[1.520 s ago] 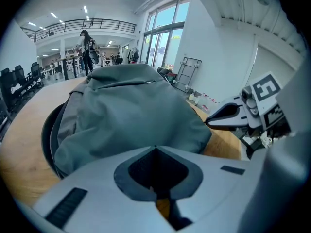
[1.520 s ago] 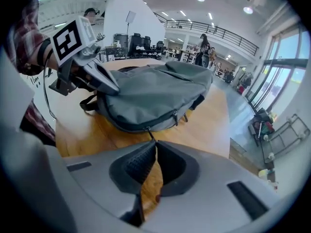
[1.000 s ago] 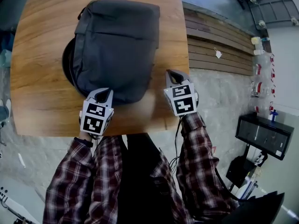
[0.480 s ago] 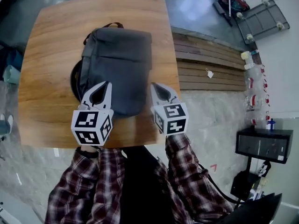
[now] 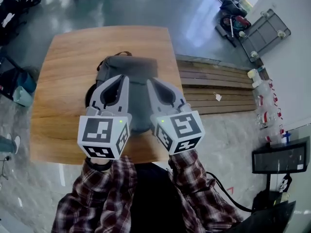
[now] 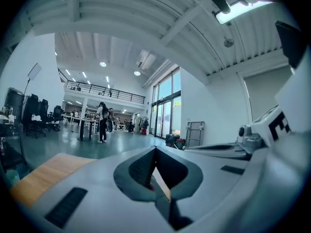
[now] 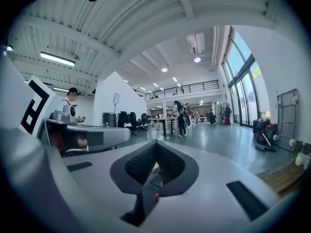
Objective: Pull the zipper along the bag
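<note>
Head view: left gripper [image 5: 125, 77], right gripper [image 5: 150, 80] hover, fingers [image 5: 118, 90] together, empty, hiding much of bag [image 5: 129, 65] on table [image 5: 60, 76]; pallet [image 5: 218, 84] beside.

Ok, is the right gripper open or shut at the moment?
Shut. The right gripper view shows the right gripper with its pads closed together at the tips and nothing held between them.
</note>
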Available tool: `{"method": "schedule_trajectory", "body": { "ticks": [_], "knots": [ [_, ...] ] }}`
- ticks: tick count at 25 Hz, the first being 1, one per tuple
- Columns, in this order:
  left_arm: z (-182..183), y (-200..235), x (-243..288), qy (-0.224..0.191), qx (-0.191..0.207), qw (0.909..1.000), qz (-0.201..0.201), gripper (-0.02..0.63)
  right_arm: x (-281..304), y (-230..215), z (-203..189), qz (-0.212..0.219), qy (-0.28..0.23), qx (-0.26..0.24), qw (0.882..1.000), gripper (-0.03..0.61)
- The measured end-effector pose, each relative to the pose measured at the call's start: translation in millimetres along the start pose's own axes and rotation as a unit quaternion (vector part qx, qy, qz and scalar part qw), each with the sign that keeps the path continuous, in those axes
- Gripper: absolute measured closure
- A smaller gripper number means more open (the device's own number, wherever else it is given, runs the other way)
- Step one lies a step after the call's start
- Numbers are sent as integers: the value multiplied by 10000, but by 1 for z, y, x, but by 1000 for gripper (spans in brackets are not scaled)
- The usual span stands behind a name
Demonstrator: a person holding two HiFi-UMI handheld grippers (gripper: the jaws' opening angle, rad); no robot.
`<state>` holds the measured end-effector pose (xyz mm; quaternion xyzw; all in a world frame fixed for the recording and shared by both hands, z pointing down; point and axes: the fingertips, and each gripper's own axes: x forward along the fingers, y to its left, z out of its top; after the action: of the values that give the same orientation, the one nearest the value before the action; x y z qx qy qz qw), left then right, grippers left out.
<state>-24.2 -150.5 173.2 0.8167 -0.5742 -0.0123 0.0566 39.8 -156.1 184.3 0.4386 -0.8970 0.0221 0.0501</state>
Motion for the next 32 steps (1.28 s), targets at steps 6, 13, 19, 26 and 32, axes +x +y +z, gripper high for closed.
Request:
{"method": "schedule_trajectory", "body": {
  "ticks": [6,13,19,26,32],
  "knots": [
    [10,-8,-6,-144,112,9998,-33,606,-11,7,20,-14,-274,-127,9995,572],
    [11,-14,-5,-135,159,9998,-59,606,-15,4,23,-10,-334,-104,9994,572],
    [9,-14,-4,-97,165,9998,-65,606,-11,8,20,116,-273,-143,9995,572],
    [4,-8,-2,-35,180,9998,-44,606,-6,11,15,190,-220,-134,9995,572],
    [5,-11,-2,-4,209,9998,-54,606,-7,11,13,201,-175,-104,9996,572]
  ]
}}
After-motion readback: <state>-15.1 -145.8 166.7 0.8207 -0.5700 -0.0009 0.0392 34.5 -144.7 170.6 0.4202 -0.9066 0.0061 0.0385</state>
